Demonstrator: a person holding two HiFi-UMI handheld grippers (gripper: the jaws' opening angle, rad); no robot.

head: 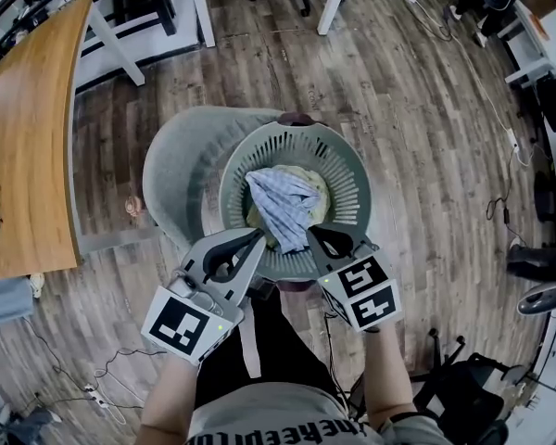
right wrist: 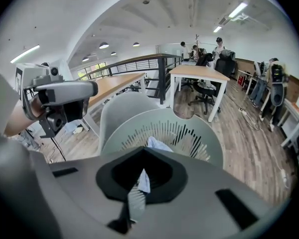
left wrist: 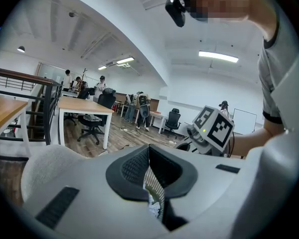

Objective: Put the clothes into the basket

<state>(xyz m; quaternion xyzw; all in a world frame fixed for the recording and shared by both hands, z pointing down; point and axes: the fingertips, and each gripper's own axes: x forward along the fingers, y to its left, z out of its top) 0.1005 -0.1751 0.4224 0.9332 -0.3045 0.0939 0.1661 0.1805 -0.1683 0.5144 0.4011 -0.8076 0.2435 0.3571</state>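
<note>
head view, left gripper (head: 258, 239) and right gripper (head: 315, 236) side by side at near rim of basket (head: 354, 170), both jaws pinched on blue checked cloth (head: 283, 202), cloth long axis runs from jaws away to basket centre, over yellowish garment (head: 313, 176), basket on grey chair (head: 179, 163)

Blue-and-white checked cloth (head: 283, 204), pale grey-green basket (head: 349, 158), brown wooden floor (head: 426, 137)
</note>
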